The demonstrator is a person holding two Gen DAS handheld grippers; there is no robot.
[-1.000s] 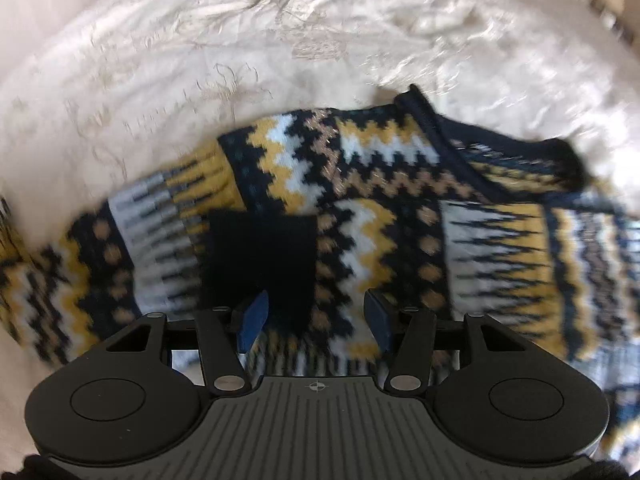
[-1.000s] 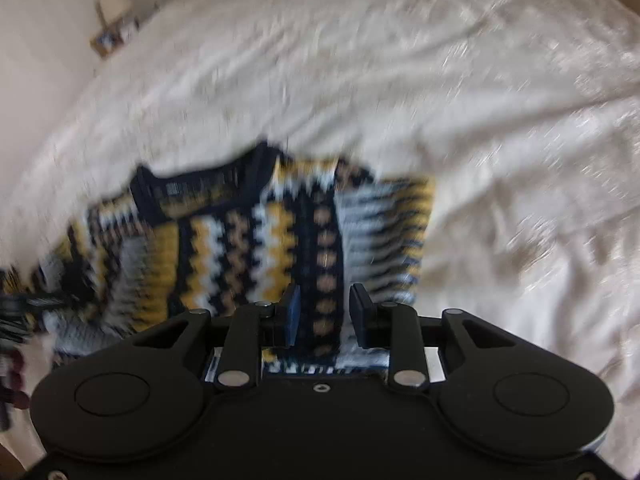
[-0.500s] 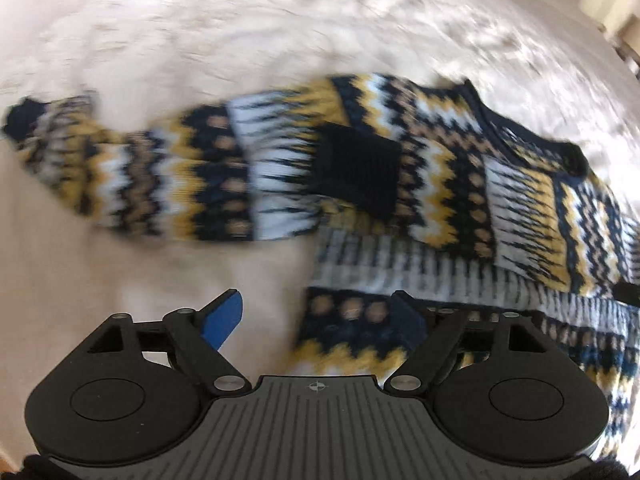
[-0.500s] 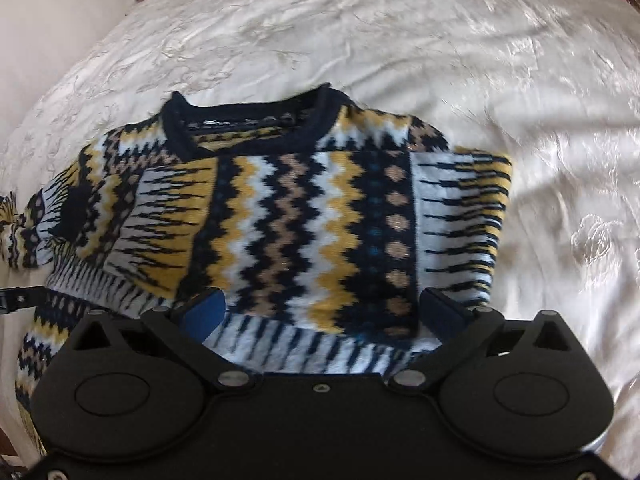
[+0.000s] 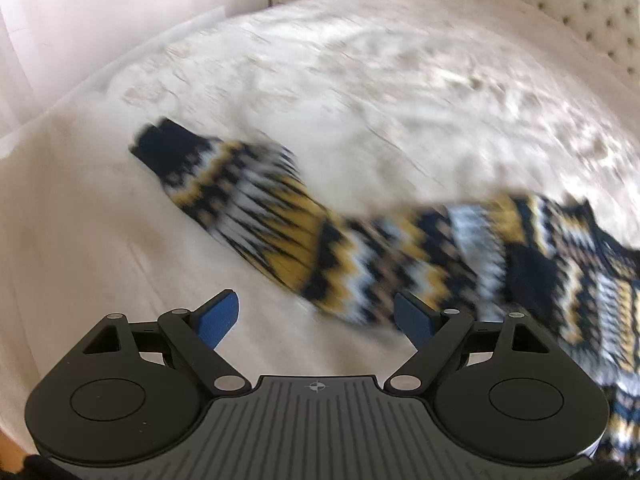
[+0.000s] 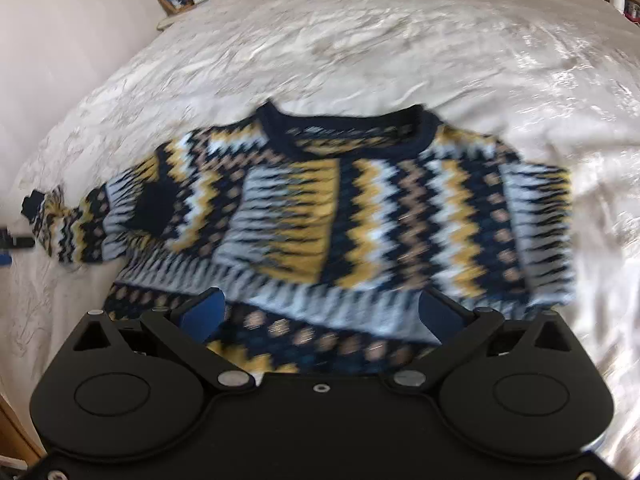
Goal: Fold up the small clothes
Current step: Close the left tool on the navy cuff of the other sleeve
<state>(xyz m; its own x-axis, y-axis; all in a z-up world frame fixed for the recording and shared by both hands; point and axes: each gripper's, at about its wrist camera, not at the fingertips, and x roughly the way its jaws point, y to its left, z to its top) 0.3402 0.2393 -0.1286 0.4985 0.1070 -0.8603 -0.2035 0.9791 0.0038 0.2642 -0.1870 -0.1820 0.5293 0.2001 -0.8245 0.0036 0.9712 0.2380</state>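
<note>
both jaws have just spread and hold nothing. take the left gripper (image 5: 316,320) to the sleeve (image 5: 256,208) cuff, pinch it, then fold it across the sweater (image 6: 360,216) on the bed (image 6: 360,48).

Left tool (image 5: 316,318) tilted down, jaws just opened wide, empty; right tool (image 6: 320,314) likewise.

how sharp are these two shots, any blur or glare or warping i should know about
Left wrist view: the sweater and bedspread are smeared by motion blur, while the left gripper stays crisp. Right wrist view: the sweater is softly blurred, and the bedspread shines with window-like glare. Both views bow at the edges from the fisheye lens.
</note>
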